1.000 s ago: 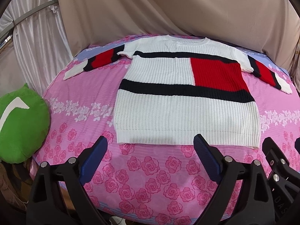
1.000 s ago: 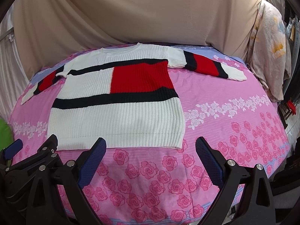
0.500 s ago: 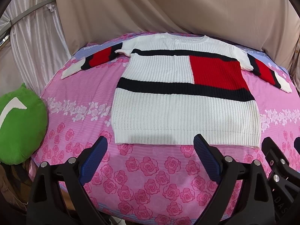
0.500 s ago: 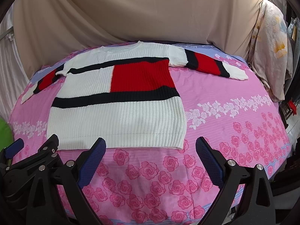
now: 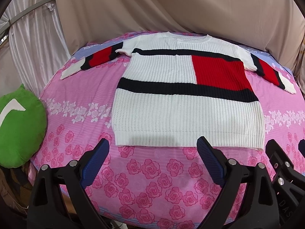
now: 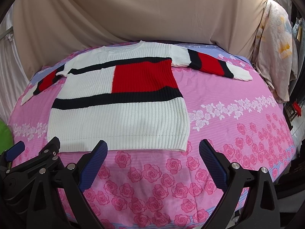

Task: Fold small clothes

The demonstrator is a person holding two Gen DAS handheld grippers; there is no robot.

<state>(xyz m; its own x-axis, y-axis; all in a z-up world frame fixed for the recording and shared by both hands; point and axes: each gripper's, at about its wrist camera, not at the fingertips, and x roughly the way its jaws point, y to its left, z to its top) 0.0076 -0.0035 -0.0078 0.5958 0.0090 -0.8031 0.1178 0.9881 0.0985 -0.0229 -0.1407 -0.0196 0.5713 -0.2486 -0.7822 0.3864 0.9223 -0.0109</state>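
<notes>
A white knit sweater (image 5: 186, 114) with black bands and a red block lies flat, front up, on the pink floral bed; it also shows in the right wrist view (image 6: 118, 120). Both sleeves are spread out sideways: the left sleeve (image 5: 91, 62) and the right sleeve (image 6: 213, 64). My left gripper (image 5: 152, 145) is open and empty, just short of the hem's left half. My right gripper (image 6: 152, 147) is open and empty, just short of the hem's right corner. The two grippers are side by side.
The pink rose-print bedsheet (image 5: 152, 181) covers the bed and drops off at the front edge. A green cushion (image 5: 19, 126) sits off the bed's left side. Beige drapes (image 6: 133, 13) hang behind. A pale floral cloth (image 6: 276, 47) hangs at the right.
Both grippers have crept slightly forward towards the sweater's hem, so the sweater looks a little larger. Both stay open. The sweater has not moved.
</notes>
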